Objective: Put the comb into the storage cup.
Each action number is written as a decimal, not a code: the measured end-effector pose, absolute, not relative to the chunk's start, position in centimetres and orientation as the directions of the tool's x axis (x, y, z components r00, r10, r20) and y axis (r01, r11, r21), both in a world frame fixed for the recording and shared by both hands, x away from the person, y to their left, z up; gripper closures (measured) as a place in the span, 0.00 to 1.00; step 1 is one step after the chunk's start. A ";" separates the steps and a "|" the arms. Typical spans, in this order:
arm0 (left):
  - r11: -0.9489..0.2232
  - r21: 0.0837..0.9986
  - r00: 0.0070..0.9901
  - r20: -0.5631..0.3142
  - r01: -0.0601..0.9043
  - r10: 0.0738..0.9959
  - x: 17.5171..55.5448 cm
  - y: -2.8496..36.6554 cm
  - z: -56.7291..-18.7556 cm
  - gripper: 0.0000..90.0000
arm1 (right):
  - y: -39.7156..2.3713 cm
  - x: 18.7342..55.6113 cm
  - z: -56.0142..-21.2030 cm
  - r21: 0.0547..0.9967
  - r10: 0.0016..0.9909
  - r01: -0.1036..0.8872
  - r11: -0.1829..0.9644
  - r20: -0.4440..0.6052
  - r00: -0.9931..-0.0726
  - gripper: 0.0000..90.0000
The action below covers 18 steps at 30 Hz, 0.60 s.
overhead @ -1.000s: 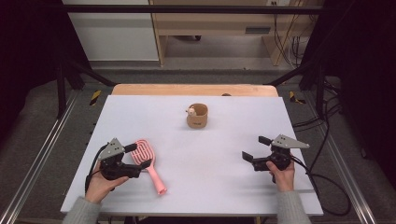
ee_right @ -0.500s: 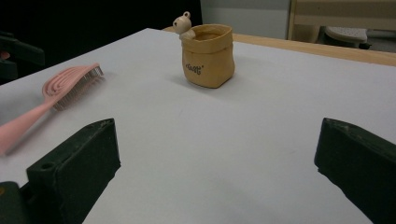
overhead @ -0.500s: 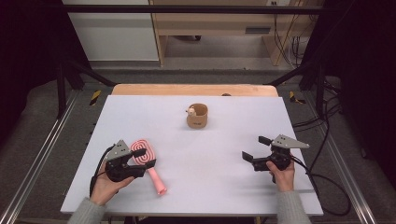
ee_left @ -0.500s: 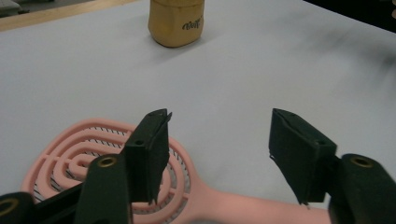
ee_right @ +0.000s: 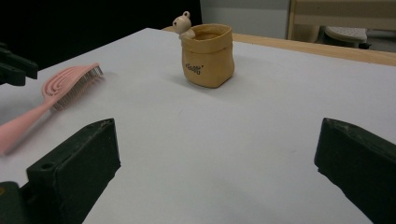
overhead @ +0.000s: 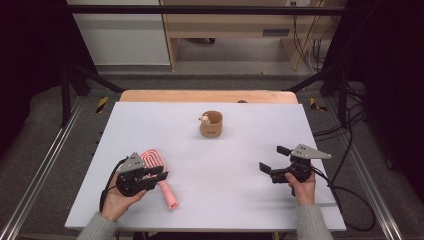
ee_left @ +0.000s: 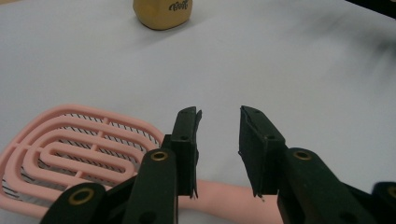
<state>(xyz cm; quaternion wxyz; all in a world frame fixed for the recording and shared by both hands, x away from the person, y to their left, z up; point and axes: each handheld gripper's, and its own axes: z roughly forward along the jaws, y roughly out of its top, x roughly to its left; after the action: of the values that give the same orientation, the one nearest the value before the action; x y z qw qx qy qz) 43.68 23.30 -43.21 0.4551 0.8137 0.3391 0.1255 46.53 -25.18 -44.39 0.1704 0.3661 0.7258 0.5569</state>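
A: Brush first. Where?

B: Pink plastic hairbrush with looped, slotted head (overhead: 159, 172), flat on white tabletop (overhead: 225, 200), near-left part. Head toward far side, handle running near and slightly right. Bristles facing down in right gripper view (ee_right: 56, 93).

A: Left gripper?

B: Black two-jaw left gripper (overhead: 156, 174) in left hand (overhead: 117, 200), low over brush, about where head meets handle. Jaws just been closing, now narrowed to a small gap. In left gripper view (ee_left: 217, 140) handle crossing below and between the tips. Pads not pressing on handle as far as visible; gap between the tips showing bare table. Not gripped yet.

A: Touching brush at all?

B: Cannot tell. Left tip right at neck of brush, overlap in picture, contact unclear.

A: Right gripper?

B: Black two-jaw right gripper (overhead: 274, 159) in right hand (overhead: 301, 189), near-right part of table, well apart from brush. Jaws spread wide, nothing between them, pointing left and slightly far. Wide apart also in right gripper view (ee_right: 215, 158), bare table between.

A: Anything else on table?

B: Small tan fabric-look pouch-shaped cup with dark lettering (overhead: 211, 124), upright, middle-far part of table. Tiny cream bear figure (overhead: 204, 119) peeking over its left rim. Well apart from both grippers. Light wooden board edge (overhead: 210, 96) along far side of white top.
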 end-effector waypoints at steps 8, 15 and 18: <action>-0.384 0.799 0.746 -0.117 0.463 0.656 43.5 22.5 -43.6 0.86 | -25.2 46.5 -44.4 0.933 0.722 0.341 0.111 0.160 -0.674 0.00; -0.421 0.778 0.755 -0.102 0.467 0.648 43.3 21.8 -44.0 0.93 | -25.2 46.5 -44.4 0.933 0.721 0.341 0.113 0.160 -0.674 0.00; -0.442 0.764 0.758 -0.093 0.471 0.646 43.3 21.4 -44.2 0.95 | -25.2 46.5 -44.4 0.933 0.721 0.342 0.113 0.160 -0.675 0.00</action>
<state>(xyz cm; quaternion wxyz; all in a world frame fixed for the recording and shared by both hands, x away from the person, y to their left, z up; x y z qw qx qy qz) 43.28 21.42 -44.22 0.4114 0.8423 0.3315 0.1065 46.53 -25.17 -44.39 0.1701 0.3656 0.7265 0.5564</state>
